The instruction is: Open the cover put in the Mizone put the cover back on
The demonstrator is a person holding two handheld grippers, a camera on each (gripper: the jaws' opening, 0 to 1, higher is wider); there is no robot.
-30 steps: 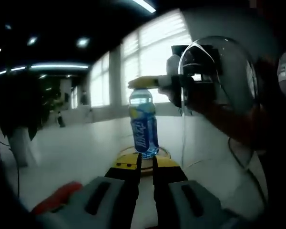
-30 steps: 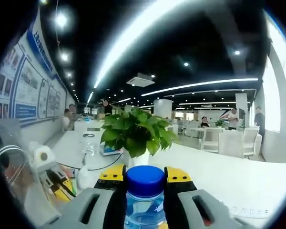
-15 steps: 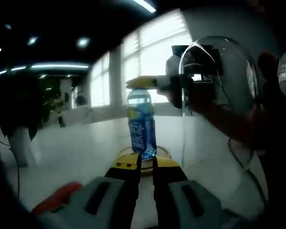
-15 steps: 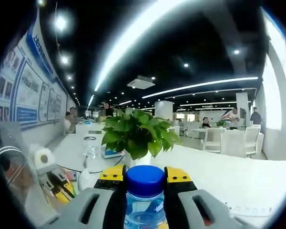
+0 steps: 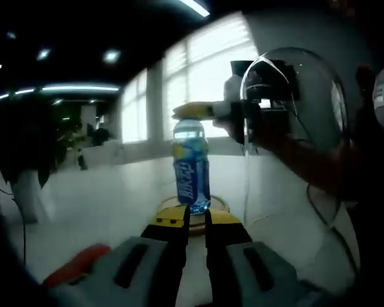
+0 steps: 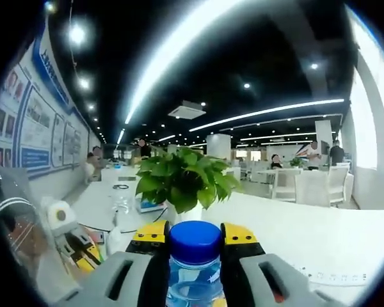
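Little has changed over the last second: the Mizone bottle [image 5: 191, 167] has only swayed slightly and stands upright again, long axis vertical, blue cap [image 6: 194, 239] up. Nearest in the right gripper view, the right gripper [image 6: 194, 238] pinches the bottle's neck between its yellow-tipped jaws. In the left gripper view, the left gripper [image 5: 195, 225] has its jaws pressed nearly together with nothing between them, just short of the bottle's base, which sits over a round wooden coaster [image 5: 193, 206] on the white table [image 5: 109, 198]. Beyond, in the right gripper view, stand a potted plant [image 6: 182, 179], more white tables and chairs, wall posters and long ceiling lights; bright windows [image 5: 198, 77] show behind the bottle.
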